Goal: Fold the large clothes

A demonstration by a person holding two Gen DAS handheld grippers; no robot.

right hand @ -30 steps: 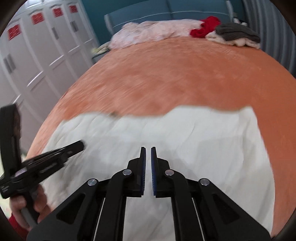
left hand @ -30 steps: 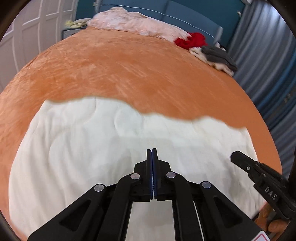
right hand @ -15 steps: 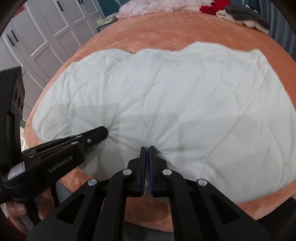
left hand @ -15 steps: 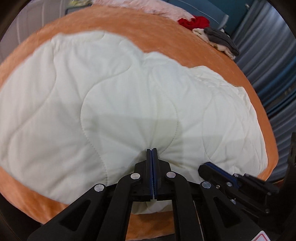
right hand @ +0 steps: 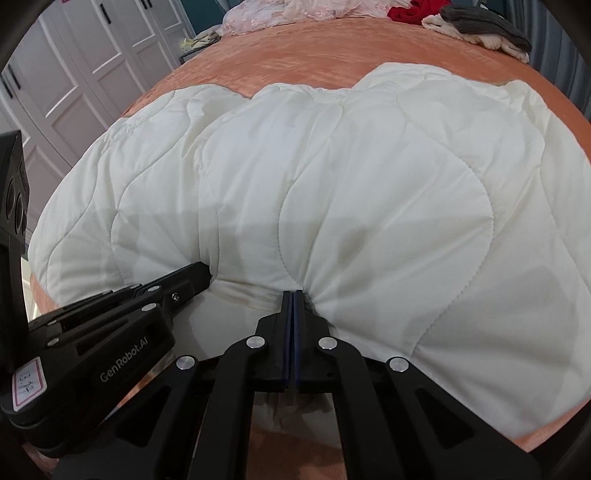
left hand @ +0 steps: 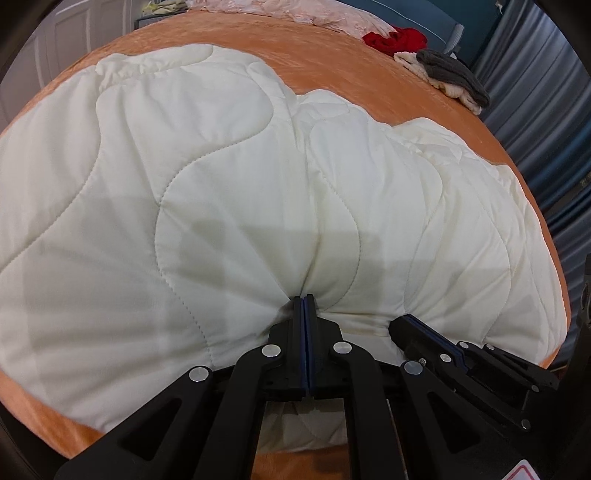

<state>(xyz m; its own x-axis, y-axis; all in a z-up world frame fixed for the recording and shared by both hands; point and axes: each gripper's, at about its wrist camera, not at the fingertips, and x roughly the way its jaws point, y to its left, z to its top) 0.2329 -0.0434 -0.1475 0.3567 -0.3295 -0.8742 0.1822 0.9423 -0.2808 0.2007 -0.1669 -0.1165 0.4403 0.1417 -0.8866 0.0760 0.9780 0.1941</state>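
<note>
Two pairs of jaws, left gripper [left hand: 304, 297] and right gripper [right hand: 292, 292], each pinching the white quilt's [left hand: 229, 192] near edge.

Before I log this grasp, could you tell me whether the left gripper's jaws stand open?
No: the left gripper is shut on the near edge of the white quilt, whose fabric puckers at its tips.

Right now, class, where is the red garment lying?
The red garment lies at the far end of the orange bed, between the pink bedding and the grey garment, well beyond the white quilt.

Black left claw [left hand: 303, 299] with silver screws, blue pads, white "GenRobot.AI" lettering.
</note>
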